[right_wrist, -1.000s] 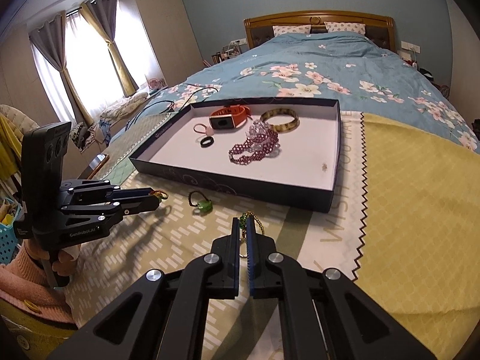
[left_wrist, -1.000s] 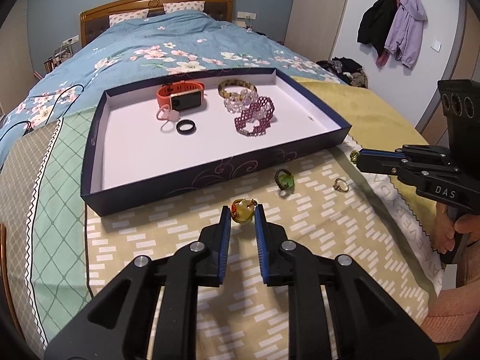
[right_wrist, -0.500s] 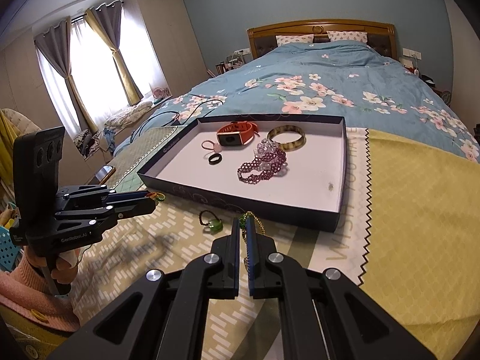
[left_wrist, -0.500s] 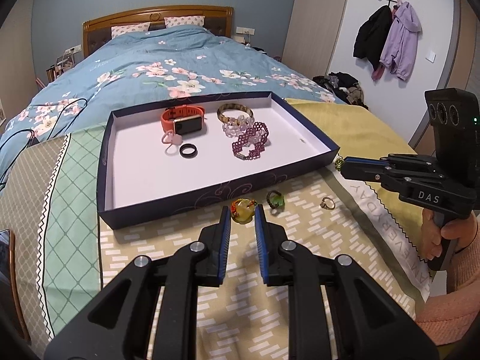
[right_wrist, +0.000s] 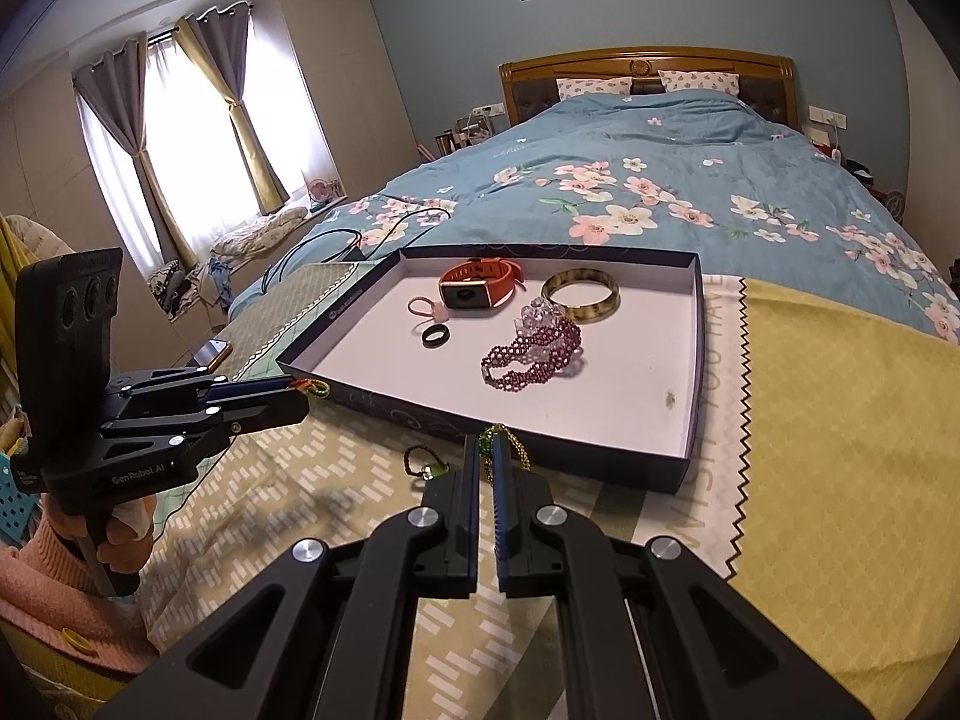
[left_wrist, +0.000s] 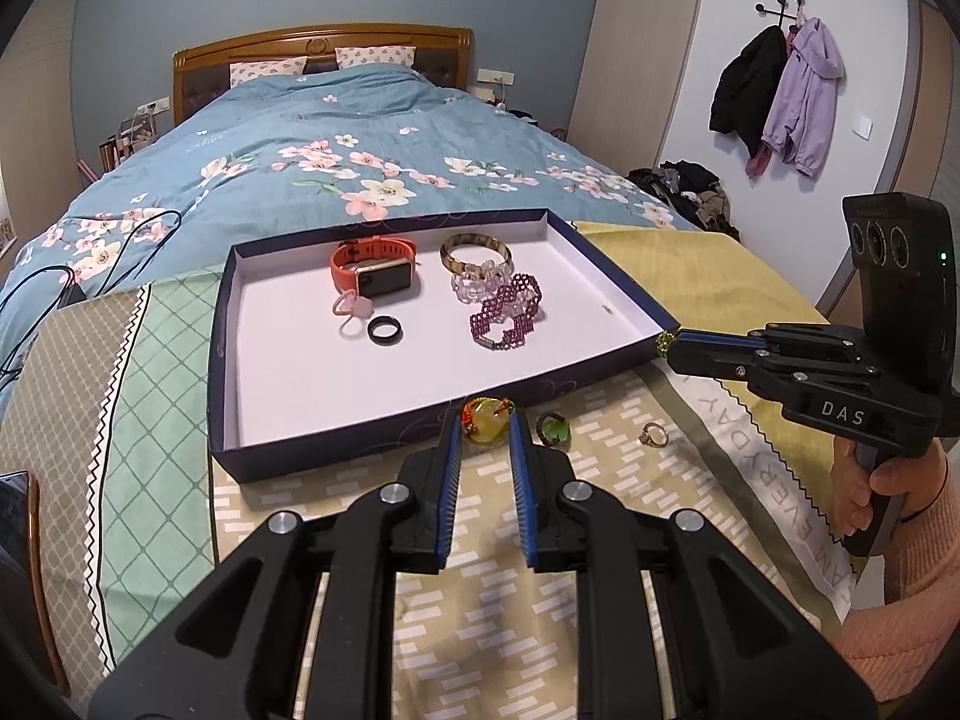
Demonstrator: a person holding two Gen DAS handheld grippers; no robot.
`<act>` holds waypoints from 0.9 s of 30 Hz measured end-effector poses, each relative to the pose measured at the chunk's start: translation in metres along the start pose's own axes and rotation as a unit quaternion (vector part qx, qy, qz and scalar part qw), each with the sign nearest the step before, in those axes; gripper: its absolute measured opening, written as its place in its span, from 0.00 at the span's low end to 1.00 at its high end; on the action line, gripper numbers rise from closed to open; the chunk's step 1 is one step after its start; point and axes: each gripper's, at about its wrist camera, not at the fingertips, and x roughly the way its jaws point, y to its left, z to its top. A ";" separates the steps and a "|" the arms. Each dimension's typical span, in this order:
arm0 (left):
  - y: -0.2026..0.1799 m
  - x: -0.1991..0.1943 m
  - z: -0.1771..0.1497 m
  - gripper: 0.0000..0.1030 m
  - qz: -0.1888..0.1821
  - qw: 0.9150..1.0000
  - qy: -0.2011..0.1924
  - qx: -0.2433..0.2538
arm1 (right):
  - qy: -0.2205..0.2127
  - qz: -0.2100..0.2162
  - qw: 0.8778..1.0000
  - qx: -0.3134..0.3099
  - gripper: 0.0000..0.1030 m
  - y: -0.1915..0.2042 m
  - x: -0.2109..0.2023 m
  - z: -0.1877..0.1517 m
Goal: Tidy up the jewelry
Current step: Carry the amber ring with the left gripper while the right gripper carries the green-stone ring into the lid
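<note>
Two rings (left_wrist: 552, 427) loose (bedspread), tray (left_wrist: 420, 423) wall ahead

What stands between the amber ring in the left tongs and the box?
Only the near wall of the box, ahead of the amber ring in the left tongs; bare floor lies beyond, before the black ring.

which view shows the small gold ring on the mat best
The left wrist view: the small gold ring lies in plain sight on the mat. In the right wrist view I cannot find it; the right claw likely hides it.

Phone (left_wrist: 15, 483) cut by left edge
</note>
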 end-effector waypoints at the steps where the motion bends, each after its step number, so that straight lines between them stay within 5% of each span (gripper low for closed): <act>1: 0.000 0.000 0.001 0.16 0.000 1.000 -0.001 0.000 | -0.001 0.000 1.000 -0.001 0.03 0.001 0.000 0.001; 27: 0.001 0.001 0.016 0.16 0.012 1.000 -0.017 0.002 | -0.006 0.003 1.000 -0.006 0.03 0.004 0.008 0.016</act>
